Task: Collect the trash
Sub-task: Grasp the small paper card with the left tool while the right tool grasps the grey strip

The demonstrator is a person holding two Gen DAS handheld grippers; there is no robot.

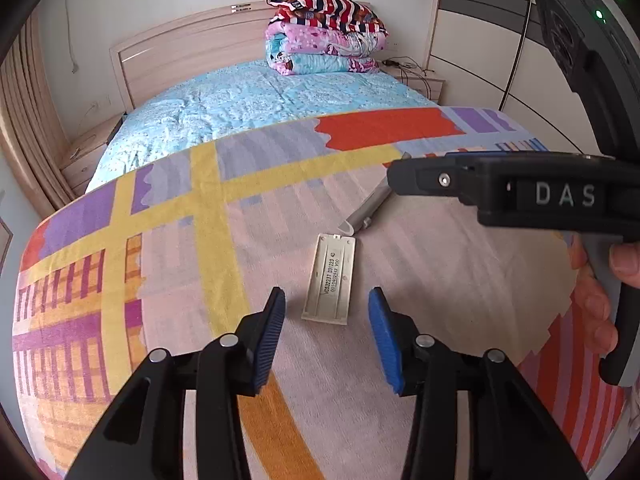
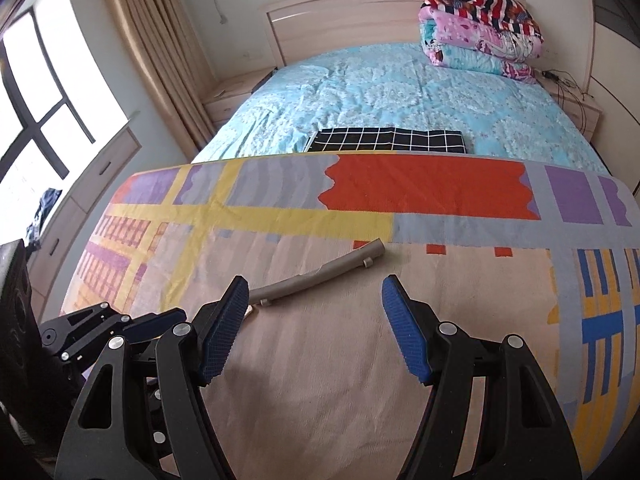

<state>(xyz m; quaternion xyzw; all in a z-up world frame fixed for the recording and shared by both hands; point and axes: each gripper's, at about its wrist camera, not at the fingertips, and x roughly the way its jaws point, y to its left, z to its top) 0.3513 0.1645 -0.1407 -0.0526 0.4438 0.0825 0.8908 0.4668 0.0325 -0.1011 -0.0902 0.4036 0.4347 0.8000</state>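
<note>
A white plastic battery cover (image 1: 330,284) with printed code lies flat on the colourful patterned blanket (image 1: 168,216). My left gripper (image 1: 327,296) hovers over its near end, jaws open, one blue pad on each side and neither touching it. A grey curved plastic strip (image 2: 320,272) lies just beyond, also seen in the left wrist view as the grey strip (image 1: 368,208). My right gripper (image 2: 315,284) is open above the strip's near half, nothing held. From the left view the right gripper (image 1: 400,178) reaches in from the right, held by a hand (image 1: 596,308).
Beyond the blanket lies a light blue bedspread (image 2: 380,92) with a black grid-pattern cloth (image 2: 386,140) on it. Folded quilts (image 2: 480,28) are stacked at the wooden headboard (image 2: 340,12). A nightstand (image 2: 576,104) with cables stands right, curtains (image 2: 160,60) and a window (image 2: 48,112) left.
</note>
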